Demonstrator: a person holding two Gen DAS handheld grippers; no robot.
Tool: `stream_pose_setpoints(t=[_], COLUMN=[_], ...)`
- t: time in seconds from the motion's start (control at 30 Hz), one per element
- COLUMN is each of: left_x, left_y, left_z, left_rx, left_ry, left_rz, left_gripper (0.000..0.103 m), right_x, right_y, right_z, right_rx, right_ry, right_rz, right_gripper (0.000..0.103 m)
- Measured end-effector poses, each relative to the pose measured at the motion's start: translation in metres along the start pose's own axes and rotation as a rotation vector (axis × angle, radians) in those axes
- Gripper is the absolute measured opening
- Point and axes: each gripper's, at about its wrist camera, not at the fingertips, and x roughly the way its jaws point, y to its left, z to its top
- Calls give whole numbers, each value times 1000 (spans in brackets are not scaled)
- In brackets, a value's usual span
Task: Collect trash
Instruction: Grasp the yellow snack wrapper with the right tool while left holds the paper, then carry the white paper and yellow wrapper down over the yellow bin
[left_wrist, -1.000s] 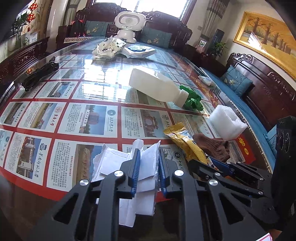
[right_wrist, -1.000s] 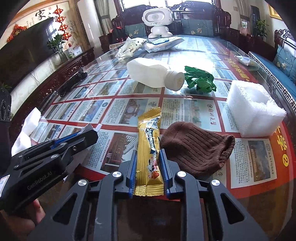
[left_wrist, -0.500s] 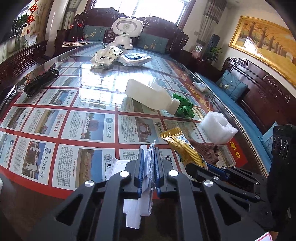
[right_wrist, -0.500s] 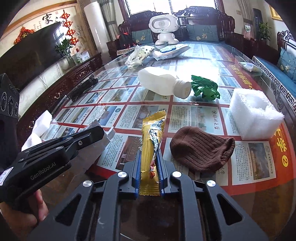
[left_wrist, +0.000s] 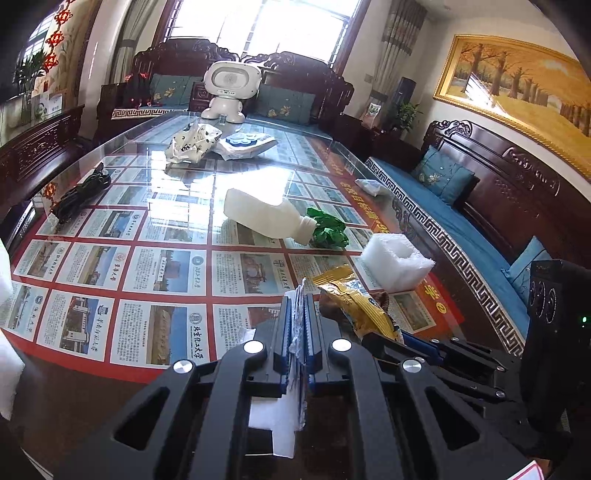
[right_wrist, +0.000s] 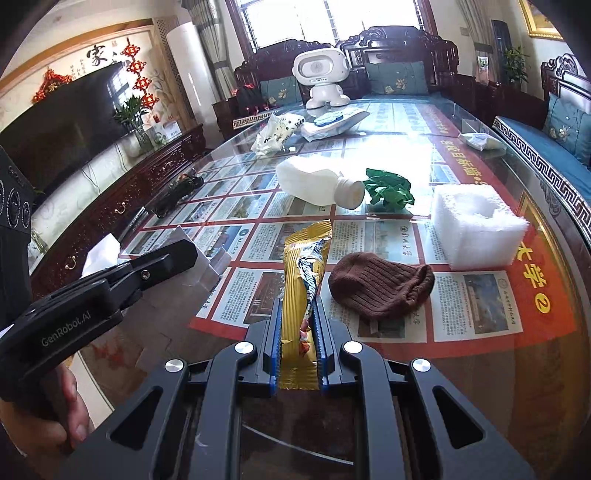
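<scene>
In the left wrist view my left gripper (left_wrist: 298, 306) is shut on a folded white paper (left_wrist: 273, 417), which hangs below the fingers, lifted off the glass-topped table (left_wrist: 166, 266). My right gripper (right_wrist: 297, 306) is shut on a gold snack wrapper (right_wrist: 304, 258) that sticks out ahead of the jaws, above the table's front edge. The two grippers hang side by side, the left one (right_wrist: 177, 254) to the left of the right one (left_wrist: 424, 347). A person's hand (right_wrist: 55, 417) holds the left gripper.
A brown knitted sock (right_wrist: 380, 288) lies just right of the wrapper, with a white foam block (right_wrist: 476, 229) beyond it. Mid-table lie a white plastic bottle (right_wrist: 317, 182) and crumpled green plastic (right_wrist: 389, 190). Bags (left_wrist: 192, 142), a white robot toy (left_wrist: 229, 92) and a black cable (left_wrist: 79, 192) stand farther off.
Both grippers closed, the left on the white paper and the right on the gold wrapper. Both then rose from the table with what they hold.
</scene>
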Motion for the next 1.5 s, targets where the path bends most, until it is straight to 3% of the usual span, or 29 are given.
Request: stream_pose_setpoints(t=[0.5, 0.77, 1.23, 1.5], left_x=[-60, -96, -123, -123], left_y=[-42, -79, -97, -101], left_z=[-68, -124, -222, -252], left_rx=[48, 114, 207, 240], left_ry=[42, 99, 239, 286], left_rz=[-60, -148, -218, -242], left_gripper=[7, 7, 7, 7], right_x=[-114, -162, -185, -181], right_y=[16, 22, 25, 28], right_z=[-69, -128, -241, -272], right_rx=[-12, -3, 58, 70], right_ry=[-84, -90, 28, 78], right_rz=[-18, -39, -94, -119], right_gripper=[15, 15, 16, 20])
